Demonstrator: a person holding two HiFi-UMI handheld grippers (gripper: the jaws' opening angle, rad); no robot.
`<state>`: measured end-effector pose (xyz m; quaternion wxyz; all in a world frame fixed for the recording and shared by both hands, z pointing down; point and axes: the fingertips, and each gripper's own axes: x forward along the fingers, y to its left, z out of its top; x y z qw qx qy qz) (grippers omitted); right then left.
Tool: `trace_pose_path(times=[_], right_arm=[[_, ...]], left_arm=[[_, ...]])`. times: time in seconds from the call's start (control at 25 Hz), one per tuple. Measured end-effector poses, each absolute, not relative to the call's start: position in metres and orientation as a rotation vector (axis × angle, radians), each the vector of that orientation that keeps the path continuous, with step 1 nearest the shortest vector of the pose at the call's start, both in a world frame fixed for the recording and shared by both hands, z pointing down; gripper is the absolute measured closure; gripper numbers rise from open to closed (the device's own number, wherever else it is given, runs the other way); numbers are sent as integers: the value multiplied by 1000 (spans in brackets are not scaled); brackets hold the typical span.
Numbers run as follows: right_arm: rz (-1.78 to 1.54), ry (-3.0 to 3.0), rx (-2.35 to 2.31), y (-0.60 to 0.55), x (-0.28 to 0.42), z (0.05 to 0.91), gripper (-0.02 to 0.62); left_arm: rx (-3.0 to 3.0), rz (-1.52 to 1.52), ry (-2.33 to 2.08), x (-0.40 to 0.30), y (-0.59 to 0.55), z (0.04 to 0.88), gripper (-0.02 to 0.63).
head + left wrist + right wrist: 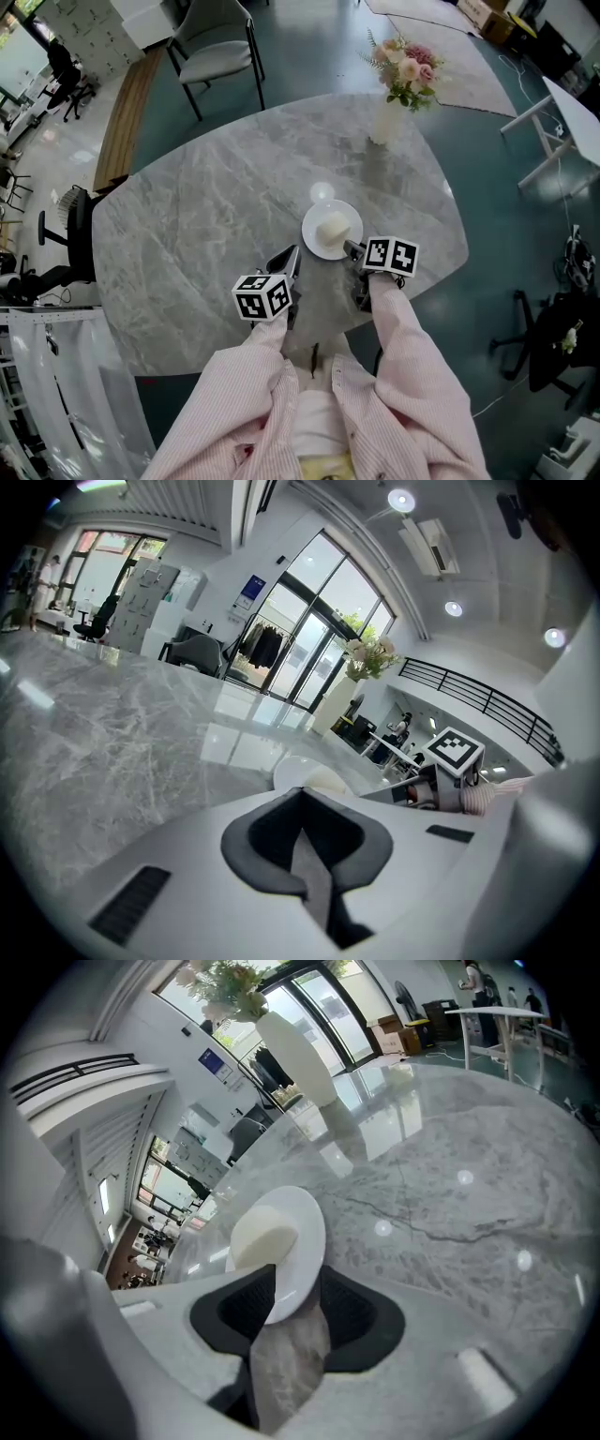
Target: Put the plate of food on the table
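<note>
A white plate (315, 240) holding a pale lump of food (334, 228) rests flat on the grey marble table (206, 234), near its front edge. My right gripper (354, 251) is at the plate's right rim. In the right gripper view its jaws (286, 1302) stand open around the rim of the plate (305, 1241), with a gap on the right side; the food (262, 1237) lies just beyond. My left gripper (289, 264) hovers just left of the plate, shut and empty (300, 803). From there the plate (295, 766) shows ahead.
A white vase of pink flowers (386, 117) stands on the table's far side. A grey chair (216, 47) sits beyond the table. The table's front edge (309, 342) runs close under my arms. Office chairs stand on the floor left and right.
</note>
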<state>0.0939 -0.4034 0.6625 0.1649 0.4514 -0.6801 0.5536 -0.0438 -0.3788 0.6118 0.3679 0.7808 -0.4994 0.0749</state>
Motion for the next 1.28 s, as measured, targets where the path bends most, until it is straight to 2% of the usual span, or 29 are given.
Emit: trace_pose_path(times=[0.48,0.76,1.28], right_arm=[[1371,-2071,1236,-399,104,628,492],[1176,-2226,1176,-392,97,592,589],[940,-2570,1147,-387,91,513,589]], left_arm=[[2114,149,-1270,-37,-374,576,611],[2180,129,-1308,-44,-364,549,611],[2343,73,-1431,-67,-354,494,611]])
